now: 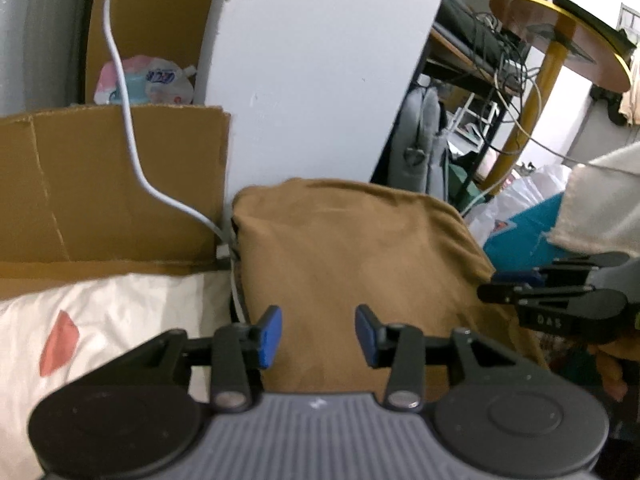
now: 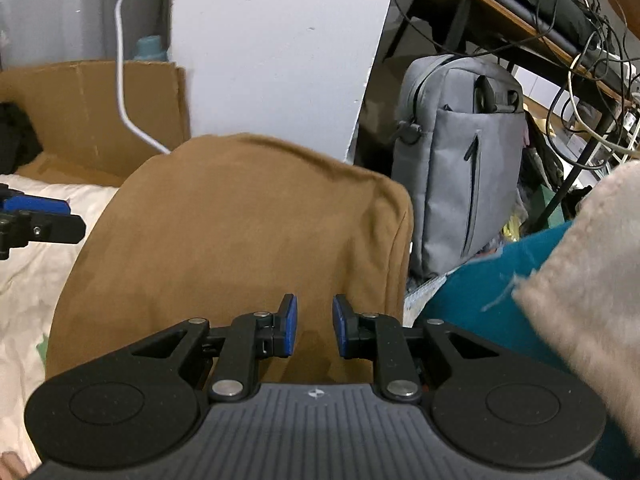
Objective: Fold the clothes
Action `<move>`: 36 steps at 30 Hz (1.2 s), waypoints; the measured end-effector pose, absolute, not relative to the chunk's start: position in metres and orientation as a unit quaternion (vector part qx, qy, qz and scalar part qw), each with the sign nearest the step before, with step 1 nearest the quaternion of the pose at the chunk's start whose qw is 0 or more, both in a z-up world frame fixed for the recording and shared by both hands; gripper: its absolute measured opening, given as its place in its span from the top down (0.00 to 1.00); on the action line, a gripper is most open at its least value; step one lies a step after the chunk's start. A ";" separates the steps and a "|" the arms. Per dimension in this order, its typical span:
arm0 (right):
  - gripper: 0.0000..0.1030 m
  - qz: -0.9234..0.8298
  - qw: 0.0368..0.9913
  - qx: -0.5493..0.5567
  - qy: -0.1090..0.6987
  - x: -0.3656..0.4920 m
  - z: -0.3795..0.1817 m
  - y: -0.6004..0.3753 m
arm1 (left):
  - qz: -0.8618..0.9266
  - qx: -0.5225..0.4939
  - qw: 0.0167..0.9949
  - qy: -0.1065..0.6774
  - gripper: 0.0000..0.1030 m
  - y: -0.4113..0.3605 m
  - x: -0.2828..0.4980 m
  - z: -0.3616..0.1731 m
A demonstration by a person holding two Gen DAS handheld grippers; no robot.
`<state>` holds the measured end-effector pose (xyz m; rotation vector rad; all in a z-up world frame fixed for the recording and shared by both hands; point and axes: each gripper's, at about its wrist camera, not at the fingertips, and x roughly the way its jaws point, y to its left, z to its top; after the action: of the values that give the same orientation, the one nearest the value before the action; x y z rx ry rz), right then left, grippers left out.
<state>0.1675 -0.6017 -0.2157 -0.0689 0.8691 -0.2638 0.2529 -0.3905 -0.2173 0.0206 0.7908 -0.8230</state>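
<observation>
One brown garment (image 1: 352, 248) filled the middle of both views, already doubled over into a plump rectangle with a rounded fold along its far edge at twelve o'clock. It lay on a white bedsheet (image 1: 132, 304) printed with a reddish patch, its left edge close against a cardboard box (image 1: 100, 184) at ten o'clock and a white cable (image 1: 124, 92) trailing down to that corner.

And there was the left gripper (image 1: 318, 336), hovering just over the near edge of the cloth, blue pads set moderately apart with nothing caught between them. The right gripper (image 2: 314, 326) sat over the near right part of the bundle, jaws narrow, a slim gap showing brown fabric behind; no cloth appeared pinched in it either. Each gripper peeked into the other's view at the side, so the pair flanked the garment.

By the look of it, a fold had been laid down and released, and the job stood fairly far along. The next move likely called for either pressing the bundle flat or taking a fresh edge for a last fold, which would need both pads lowered onto a single layer.

Further out, a grey bag (image 2: 460, 160) stood at two o'clock, a white panel (image 1: 320, 72) rose behind, and a teal cloth (image 2: 480, 288) with a beige one (image 2: 592, 280) lay at three o'clock.
</observation>
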 end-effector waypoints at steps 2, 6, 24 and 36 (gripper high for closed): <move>0.79 -0.122 0.897 -0.033 0.424 0.162 -0.216 -0.596 | -0.392 0.016 0.840 0.375 0.58 -0.390 0.246 -0.217; 0.79 -0.115 0.895 -0.033 0.430 0.154 -0.219 -0.591 | -0.390 0.027 0.838 0.381 0.58 -0.392 0.241 -0.221; 0.79 -0.133 0.880 0.023 0.455 0.104 -0.251 -0.606 | -0.392 0.085 0.817 0.414 0.59 -0.382 0.222 -0.269; 0.78 -0.102 0.864 -0.007 0.492 0.078 -0.261 -0.584 | -0.401 0.125 0.804 0.421 0.58 -0.357 0.212 -0.265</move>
<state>0.0776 -0.5841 -0.2610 -0.0142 1.0314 -0.2145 0.2116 -0.3572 -0.2648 0.2671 0.9024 -0.8586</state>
